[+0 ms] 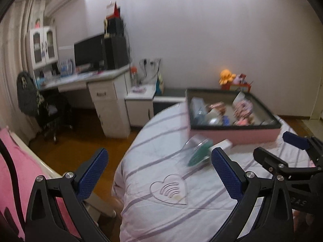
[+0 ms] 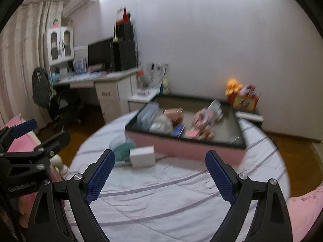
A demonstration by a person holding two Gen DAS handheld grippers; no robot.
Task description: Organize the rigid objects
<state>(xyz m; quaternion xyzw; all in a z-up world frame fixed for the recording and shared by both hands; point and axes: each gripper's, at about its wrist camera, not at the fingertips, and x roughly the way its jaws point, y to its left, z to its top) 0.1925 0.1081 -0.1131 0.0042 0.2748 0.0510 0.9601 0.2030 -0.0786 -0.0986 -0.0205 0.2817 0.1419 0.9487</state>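
Observation:
A pink box with a dark rim (image 1: 234, 131) (image 2: 187, 151) sits on the bed and holds several small items. In front of it lie a small white box (image 2: 142, 156) (image 1: 224, 144) and a clear plastic case with a green insert (image 1: 196, 153) (image 2: 123, 148). My left gripper (image 1: 159, 173) is open and empty, above the quilt, short of the clear case. My right gripper (image 2: 160, 173) is open and empty, just short of the white box. Each gripper shows in the other's view: the right one (image 1: 282, 151), the left one (image 2: 38, 133).
The bed has a white quilt with purple stripes (image 1: 171, 191) and pink pillows (image 1: 16, 171) (image 2: 302, 211). A desk with a monitor (image 1: 88, 52), a chair (image 1: 44, 109) and a nightstand (image 1: 139, 98) stand across the wooden floor. An orange plush toy (image 1: 226, 76) sits by the wall.

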